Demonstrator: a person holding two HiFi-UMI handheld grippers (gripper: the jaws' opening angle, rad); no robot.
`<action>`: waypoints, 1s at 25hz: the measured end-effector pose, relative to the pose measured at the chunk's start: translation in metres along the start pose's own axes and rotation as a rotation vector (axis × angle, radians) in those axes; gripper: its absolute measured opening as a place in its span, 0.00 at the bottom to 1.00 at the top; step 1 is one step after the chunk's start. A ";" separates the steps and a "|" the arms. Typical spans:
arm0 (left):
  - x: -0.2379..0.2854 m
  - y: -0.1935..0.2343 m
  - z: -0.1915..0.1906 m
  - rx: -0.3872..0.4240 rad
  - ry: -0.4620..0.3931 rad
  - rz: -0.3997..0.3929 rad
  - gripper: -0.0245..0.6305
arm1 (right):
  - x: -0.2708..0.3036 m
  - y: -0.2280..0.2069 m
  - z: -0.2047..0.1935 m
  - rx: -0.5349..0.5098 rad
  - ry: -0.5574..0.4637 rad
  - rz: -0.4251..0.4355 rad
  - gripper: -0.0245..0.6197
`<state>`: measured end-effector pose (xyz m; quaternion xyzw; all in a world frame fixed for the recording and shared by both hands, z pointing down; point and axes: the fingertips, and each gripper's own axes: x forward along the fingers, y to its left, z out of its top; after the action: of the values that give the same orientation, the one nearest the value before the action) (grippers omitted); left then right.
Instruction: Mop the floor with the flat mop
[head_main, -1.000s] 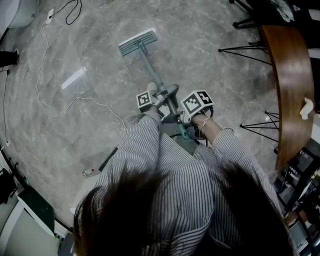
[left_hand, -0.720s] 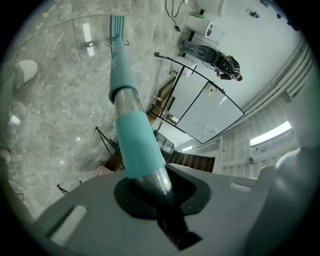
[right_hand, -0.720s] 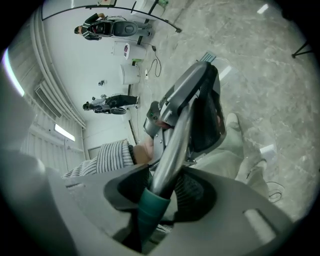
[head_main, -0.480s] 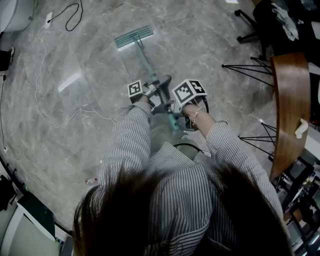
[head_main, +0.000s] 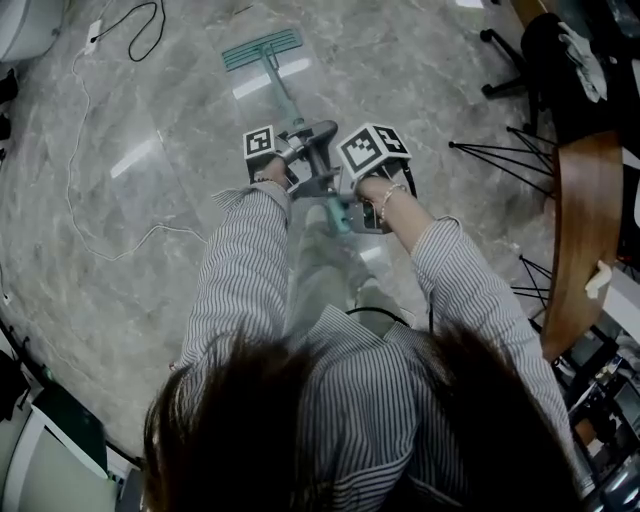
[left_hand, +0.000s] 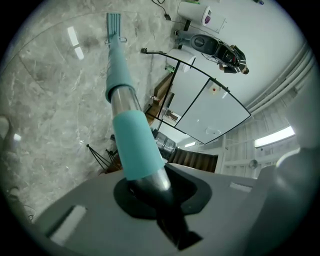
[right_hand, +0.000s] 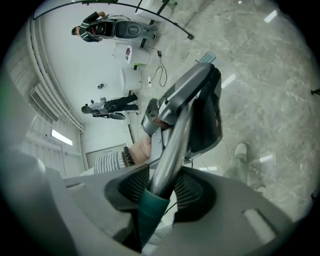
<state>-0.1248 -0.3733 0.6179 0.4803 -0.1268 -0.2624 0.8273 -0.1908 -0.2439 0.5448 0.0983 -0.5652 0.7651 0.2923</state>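
The person wears a striped long-sleeved shirt (head_main: 385, 395), with a bracelet (head_main: 386, 196) on the right wrist.

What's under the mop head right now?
The mop head sits flat on the grey marble floor. Its pad and the floor patch beneath are covered, so dirt there cannot be seen.

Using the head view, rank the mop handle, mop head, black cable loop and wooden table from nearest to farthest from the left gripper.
1. mop handle: clamped in the jaws of the left gripper.
2. mop head: on the floor, straight ahead.
3. black cable loop: farther off, ahead and to the left.
4. wooden table: at the far right edge.
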 end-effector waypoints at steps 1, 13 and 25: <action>0.003 -0.003 0.010 0.001 0.008 0.016 0.10 | 0.000 0.003 0.012 0.006 -0.003 0.005 0.26; 0.011 -0.011 0.032 0.014 -0.024 -0.026 0.10 | -0.001 0.001 0.031 0.014 -0.040 0.004 0.25; 0.008 -0.004 0.034 -0.003 -0.056 -0.074 0.08 | 0.000 -0.009 0.028 0.026 -0.050 -0.015 0.24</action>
<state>-0.1345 -0.4038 0.6316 0.4762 -0.1315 -0.3061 0.8138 -0.1906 -0.2679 0.5616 0.1253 -0.5618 0.7674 0.2825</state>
